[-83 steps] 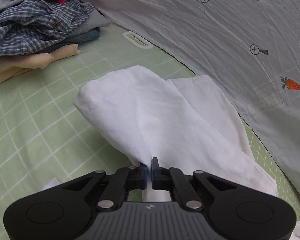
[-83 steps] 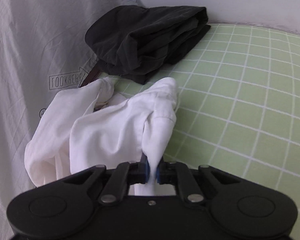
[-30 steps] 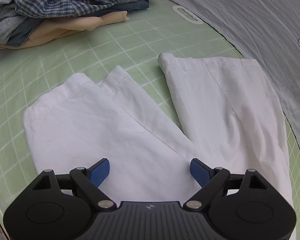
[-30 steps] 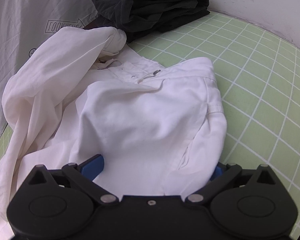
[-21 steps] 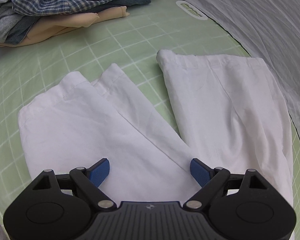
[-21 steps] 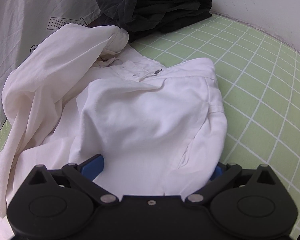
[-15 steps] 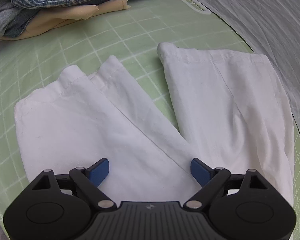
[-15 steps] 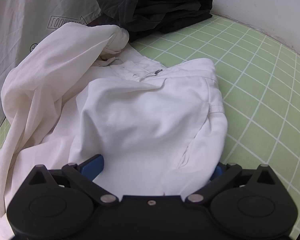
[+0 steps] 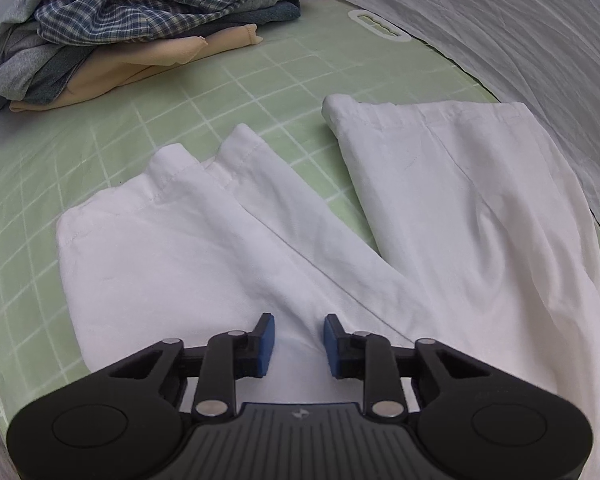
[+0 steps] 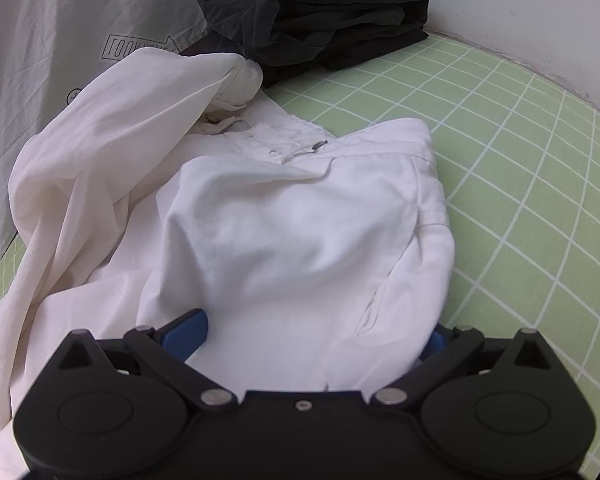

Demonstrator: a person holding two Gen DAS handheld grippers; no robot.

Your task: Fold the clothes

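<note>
White trousers lie on the green grid mat (image 9: 220, 92). In the left wrist view the two legs spread apart, one leg (image 9: 172, 248) at the left and the other (image 9: 472, 208) at the right. My left gripper (image 9: 298, 340) sits low over the left leg near the crotch. Its jaws are closing, with a gap still between the blue pads and a strip of white cloth lying in it. In the right wrist view the waist end (image 10: 300, 220) with a drawstring (image 10: 304, 152) lies rumpled. My right gripper (image 10: 310, 336) stands wide open astride it; cloth partly hides its right pad.
A pile of clothes with a plaid shirt (image 9: 120, 28) sits at the mat's far left. A folded black garment (image 10: 320, 12) lies beyond the waist end, by the white wall (image 10: 520, 0). A grey printed sheet (image 9: 500, 20) borders the mat.
The left gripper's jaws have narrowed from wide open to a small gap over the trouser leg. The right gripper and the waist end have not moved.
</note>
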